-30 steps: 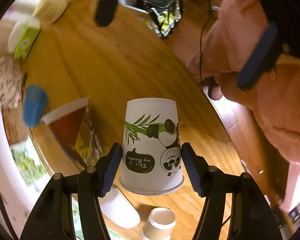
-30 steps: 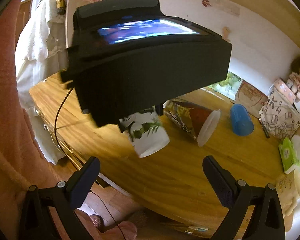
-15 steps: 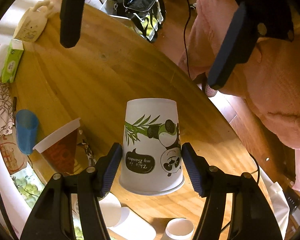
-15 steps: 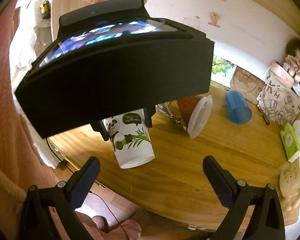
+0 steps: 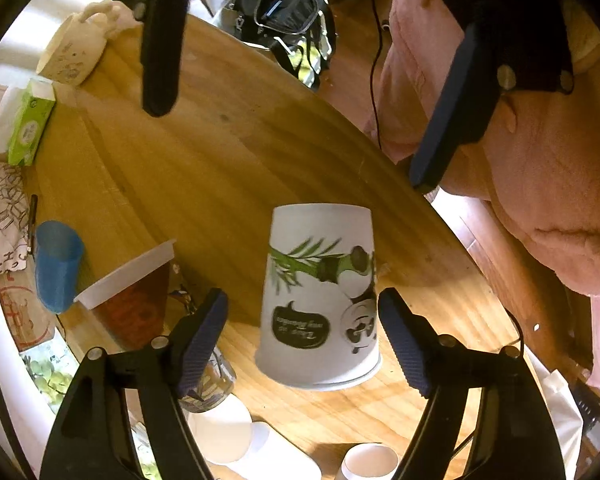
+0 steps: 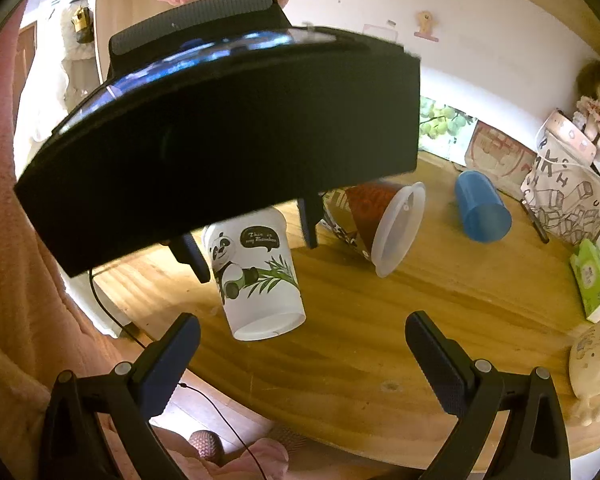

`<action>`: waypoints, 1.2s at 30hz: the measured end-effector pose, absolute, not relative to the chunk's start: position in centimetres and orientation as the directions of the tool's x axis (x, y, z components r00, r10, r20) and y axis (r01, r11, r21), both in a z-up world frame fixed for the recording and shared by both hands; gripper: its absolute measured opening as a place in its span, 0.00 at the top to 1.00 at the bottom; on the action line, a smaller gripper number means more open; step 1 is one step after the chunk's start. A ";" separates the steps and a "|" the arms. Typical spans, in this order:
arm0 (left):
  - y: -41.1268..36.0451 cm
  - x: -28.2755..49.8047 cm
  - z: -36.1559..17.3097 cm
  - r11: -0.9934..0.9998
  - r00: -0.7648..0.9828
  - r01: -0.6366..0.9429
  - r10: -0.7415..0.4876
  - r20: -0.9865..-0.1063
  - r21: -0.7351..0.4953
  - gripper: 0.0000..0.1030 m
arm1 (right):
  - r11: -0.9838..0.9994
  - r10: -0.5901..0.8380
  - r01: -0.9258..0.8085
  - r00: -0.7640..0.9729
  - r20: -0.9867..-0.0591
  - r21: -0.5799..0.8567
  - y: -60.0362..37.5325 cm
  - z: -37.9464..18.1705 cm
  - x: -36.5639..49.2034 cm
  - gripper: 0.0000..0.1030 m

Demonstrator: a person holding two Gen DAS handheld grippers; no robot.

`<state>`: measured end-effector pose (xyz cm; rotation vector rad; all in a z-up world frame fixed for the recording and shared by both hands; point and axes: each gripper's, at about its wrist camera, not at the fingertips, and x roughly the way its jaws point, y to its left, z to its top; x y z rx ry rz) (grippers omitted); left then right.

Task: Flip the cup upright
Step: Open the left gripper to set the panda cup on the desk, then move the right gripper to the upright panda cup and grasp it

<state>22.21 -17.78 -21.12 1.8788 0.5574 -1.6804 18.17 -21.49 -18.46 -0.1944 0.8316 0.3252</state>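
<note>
The cup [image 5: 320, 300] hangs base-down over the bench [image 5: 228, 168] between the parted left claw [image 5: 302, 344]; the right claw [image 6: 302, 364], nearby, gapes empty.

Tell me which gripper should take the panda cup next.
Left. The left gripper's open jaws flank the panda cup, with gaps either side. The right gripper, also open, sits farther back.

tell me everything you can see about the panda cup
The panda cup is white paper with a panda, green bamboo and a dark speech bubble printed on it. It stands rim up, slightly tilted and a little blurred, between the open left tongs. There is a gap on one side. Whether its base touches the wooden table is unclear.
</note>
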 end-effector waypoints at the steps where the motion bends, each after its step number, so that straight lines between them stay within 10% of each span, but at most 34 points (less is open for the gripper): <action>1: -17.8 22.4 -20.9 -0.755 0.134 0.642 -0.059 -0.989 0.132 0.22 | 0.932 0.210 -0.360 0.627 -0.750 -0.039 -21.6 -18.5 18.3 0.00; 13: -17.5 24.2 -16.6 -0.570 0.187 0.790 -0.131 -0.974 0.228 0.22 | 0.919 0.261 -0.394 0.624 -0.737 -0.008 -21.8 -17.9 19.2 0.00; 36: -9.6 21.3 -14.5 0.426 0.333 0.875 -0.183 -0.925 0.231 0.22 | 0.875 0.403 -0.478 0.624 -0.669 0.081 -21.1 -14.9 22.1 0.00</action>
